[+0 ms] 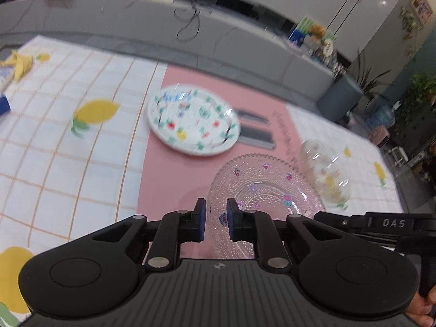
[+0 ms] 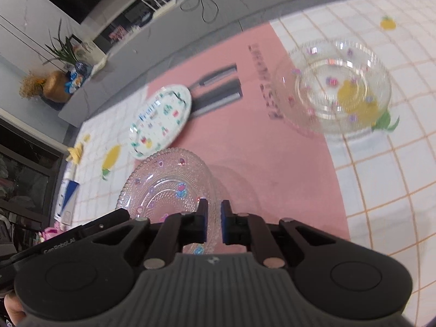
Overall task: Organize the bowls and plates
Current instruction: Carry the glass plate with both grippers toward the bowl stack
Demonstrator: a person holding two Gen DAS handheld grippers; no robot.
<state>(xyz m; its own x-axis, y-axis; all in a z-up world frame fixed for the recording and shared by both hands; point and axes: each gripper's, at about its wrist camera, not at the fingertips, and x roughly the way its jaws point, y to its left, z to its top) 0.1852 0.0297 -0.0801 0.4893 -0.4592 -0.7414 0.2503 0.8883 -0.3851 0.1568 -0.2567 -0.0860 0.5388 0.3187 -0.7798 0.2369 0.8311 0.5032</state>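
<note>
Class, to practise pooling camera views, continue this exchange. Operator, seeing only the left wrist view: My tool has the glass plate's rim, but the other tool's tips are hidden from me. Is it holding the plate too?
Observer: Yes. The right tool is shut on the glass plate, at the rim nearest its own camera.
Operator: The glass bowl is a blur for me. What does it stand on?
Observer: The glass bowl stands upright, mostly on the checked cloth, one side reaching the pink mat.
Operator: Anything inside it?
Observer: It looks empty; the yellow is a lemon print on the cloth, seen through the glass.
</note>
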